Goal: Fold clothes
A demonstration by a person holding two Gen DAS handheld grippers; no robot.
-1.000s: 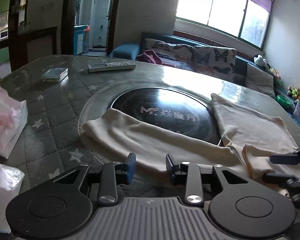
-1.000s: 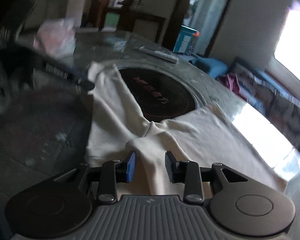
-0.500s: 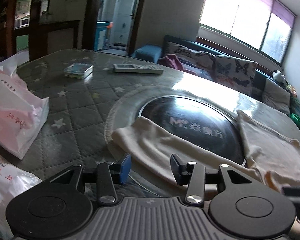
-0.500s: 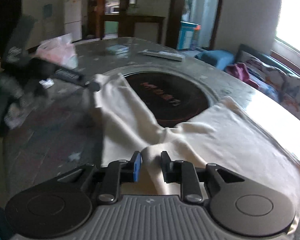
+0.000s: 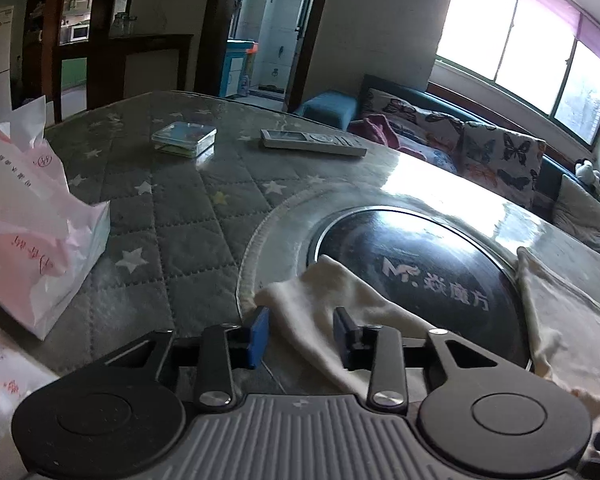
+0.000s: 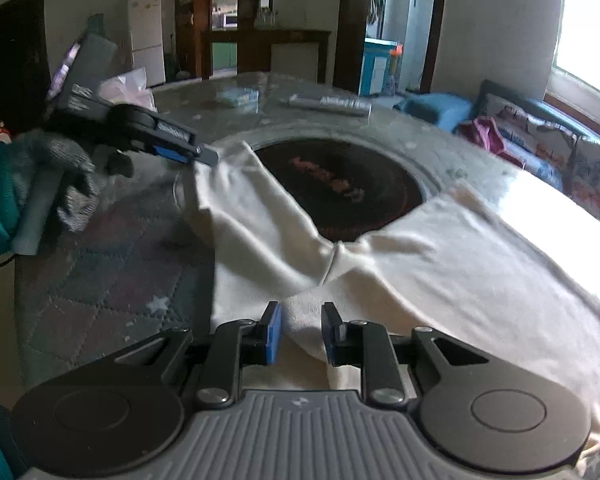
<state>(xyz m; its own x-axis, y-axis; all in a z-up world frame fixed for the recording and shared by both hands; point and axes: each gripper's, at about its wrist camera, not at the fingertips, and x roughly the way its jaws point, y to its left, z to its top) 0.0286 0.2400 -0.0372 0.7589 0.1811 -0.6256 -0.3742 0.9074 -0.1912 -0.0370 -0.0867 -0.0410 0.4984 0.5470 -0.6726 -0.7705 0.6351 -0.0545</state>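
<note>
A cream garment [image 6: 440, 264] is spread flat on the bench ahead of the right tongs [image 6: 298, 334], one sleeve [image 5: 328, 304] stretched between the left tongs [image 5: 302, 330].

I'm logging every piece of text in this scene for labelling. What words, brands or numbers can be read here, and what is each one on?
"M" logo with the Chinese characters "焱魔方": white print on the black round hob plate set in the table.
"YUN": end of a word on the pink-and-white plastic bag; its red characters are too distorted to read.
Remote control: button markings too small.
Left gripper label: blurred.
</note>
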